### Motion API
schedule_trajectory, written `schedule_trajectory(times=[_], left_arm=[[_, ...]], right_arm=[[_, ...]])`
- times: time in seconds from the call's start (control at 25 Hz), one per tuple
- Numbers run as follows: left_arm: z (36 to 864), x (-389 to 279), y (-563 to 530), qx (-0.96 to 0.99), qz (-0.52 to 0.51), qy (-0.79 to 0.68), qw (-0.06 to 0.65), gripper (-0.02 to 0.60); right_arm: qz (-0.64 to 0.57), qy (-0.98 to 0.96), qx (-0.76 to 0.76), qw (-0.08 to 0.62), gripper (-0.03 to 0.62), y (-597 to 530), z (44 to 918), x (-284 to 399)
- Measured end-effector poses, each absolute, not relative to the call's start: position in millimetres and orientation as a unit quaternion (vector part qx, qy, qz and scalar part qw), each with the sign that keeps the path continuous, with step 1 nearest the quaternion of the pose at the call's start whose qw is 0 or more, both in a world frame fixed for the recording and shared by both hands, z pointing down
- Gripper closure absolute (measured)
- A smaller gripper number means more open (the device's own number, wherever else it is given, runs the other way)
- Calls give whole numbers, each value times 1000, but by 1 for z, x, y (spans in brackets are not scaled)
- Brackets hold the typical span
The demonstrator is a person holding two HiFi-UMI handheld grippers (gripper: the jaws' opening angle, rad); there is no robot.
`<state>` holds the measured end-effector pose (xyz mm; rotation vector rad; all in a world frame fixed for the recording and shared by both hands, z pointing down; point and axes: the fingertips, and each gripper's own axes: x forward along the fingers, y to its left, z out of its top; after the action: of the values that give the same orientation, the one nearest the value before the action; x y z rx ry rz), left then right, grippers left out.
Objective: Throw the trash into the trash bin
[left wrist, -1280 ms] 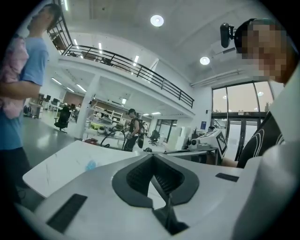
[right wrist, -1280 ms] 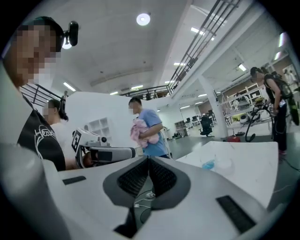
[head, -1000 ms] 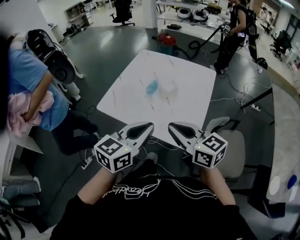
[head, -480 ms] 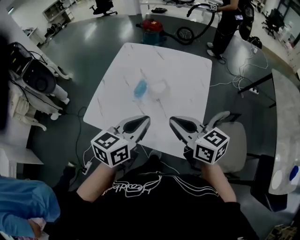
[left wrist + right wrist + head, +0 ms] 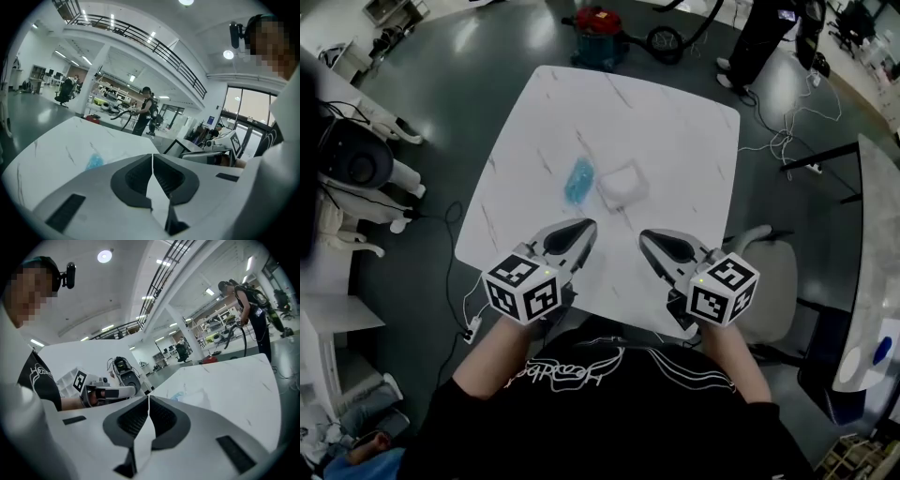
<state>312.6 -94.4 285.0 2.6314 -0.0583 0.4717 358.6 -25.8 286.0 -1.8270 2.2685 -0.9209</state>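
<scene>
Two pieces of trash lie side by side near the middle of the white marble table (image 5: pixel 675 122): a blue crumpled piece (image 5: pixel 579 180) and, to its right, a white translucent piece (image 5: pixel 622 186). My left gripper (image 5: pixel 586 228) hangs over the table's near edge, a short way in front of the blue piece, shut and empty. My right gripper (image 5: pixel 645 236) is level with it, nearer the white piece, also shut and empty. In the left gripper view the blue piece (image 5: pixel 95 161) shows past the jaws' left side. Both the blue piece (image 5: pixel 178 395) and the white piece (image 5: pixel 199 394) appear in the right gripper view.
A red vacuum cleaner (image 5: pixel 598 36) with a black hose stands on the floor beyond the table. A person in black (image 5: pixel 764 37) stands at the far right. There is a grey chair (image 5: pixel 769 281) at the table's right, a white machine (image 5: pixel 356 159) at the left, and cables across the floor.
Both grippers have come forward and down over the table's near edge, closer to the trash. The person in blue at the left has dropped out of view.
</scene>
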Motion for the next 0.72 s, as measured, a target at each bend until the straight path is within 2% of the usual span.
schedule_trajectory(times=[0.24,0.28,0.48,0.56,0.72], left_arm=[[310,321,-139,953,185,-55,236,572],[314,321,-146,952,187,-62,234,557],[341,328,-176,947,212,-89,223,405],[359,331,-185,944,235,-96,212,322],[400,338,-198,933,293,-109,180,267]], right_arm=[[-323,731,-599,45,562,-55,306,371],[-326,729,-600,44,562,-58,309,372],[-340,717,-607,38,562,-64,320,379],[-346,712,-610,38,562,-65,323,381],[-354,705,-613,35,562,-63,328,381]])
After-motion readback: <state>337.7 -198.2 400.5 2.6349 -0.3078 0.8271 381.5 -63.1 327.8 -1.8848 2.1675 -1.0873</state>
